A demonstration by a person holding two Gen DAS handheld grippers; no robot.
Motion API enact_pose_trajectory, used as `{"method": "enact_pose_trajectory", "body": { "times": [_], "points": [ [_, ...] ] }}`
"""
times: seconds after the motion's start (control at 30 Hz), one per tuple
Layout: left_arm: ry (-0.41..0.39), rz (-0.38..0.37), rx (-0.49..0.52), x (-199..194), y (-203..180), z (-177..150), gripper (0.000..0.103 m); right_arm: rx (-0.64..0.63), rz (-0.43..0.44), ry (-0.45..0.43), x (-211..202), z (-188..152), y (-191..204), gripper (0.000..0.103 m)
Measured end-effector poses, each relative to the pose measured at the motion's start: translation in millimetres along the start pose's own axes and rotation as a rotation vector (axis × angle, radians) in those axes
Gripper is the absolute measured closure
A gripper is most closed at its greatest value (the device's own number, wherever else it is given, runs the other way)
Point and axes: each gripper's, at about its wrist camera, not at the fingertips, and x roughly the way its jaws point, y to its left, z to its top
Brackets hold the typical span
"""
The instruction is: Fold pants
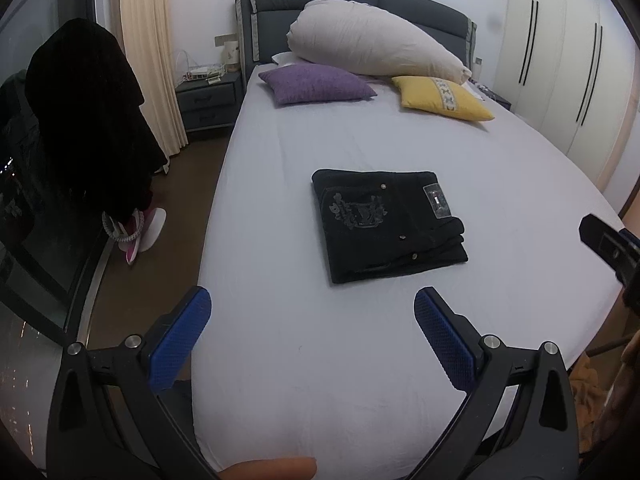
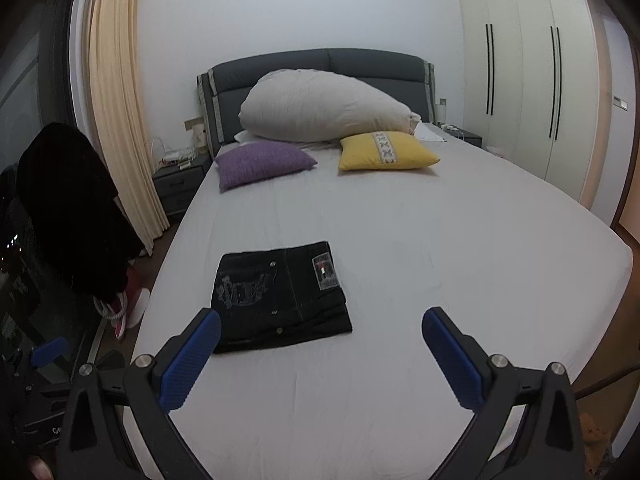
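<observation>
Black pants (image 1: 390, 224) lie folded into a compact rectangle on the white bed (image 1: 500, 280), with an embroidered crest and a waist label facing up. They also show in the right wrist view (image 2: 280, 298). My left gripper (image 1: 312, 308) is open and empty, held above the bed short of the pants. My right gripper (image 2: 320, 328) is open and empty, with its left finger (image 2: 192, 364) just in front of the pants' near edge. The right gripper's edge shows at the right of the left wrist view (image 1: 612, 248).
A purple cushion (image 1: 316, 84), a yellow cushion (image 1: 444, 98) and a large beige pillow (image 1: 376, 40) lie at the headboard. A nightstand (image 1: 208, 100) and curtain (image 1: 148, 60) stand left. Dark clothing (image 1: 88, 120) hangs left of the bed. A wardrobe (image 1: 560, 60) stands right.
</observation>
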Motion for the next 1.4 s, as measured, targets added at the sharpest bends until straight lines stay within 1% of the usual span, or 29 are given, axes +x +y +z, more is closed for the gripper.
{"method": "enact_pose_trajectory", "body": {
  "times": [0.43, 0.83, 1.4],
  "points": [
    [0.025, -0.001, -0.005, 4, 7, 0, 0.0, -0.05, 0.013, 0.061, 10, -16, 20, 0.0],
    [0.045, 0.004, -0.017, 11, 11, -2, 0.0, -0.069, 0.015, 0.087, 13, -22, 24, 0.0],
    [0.046, 0.004, -0.017, 12, 12, -2, 0.0, -0.088, 0.017, 0.111, 14, -29, 29, 0.0]
  ]
}}
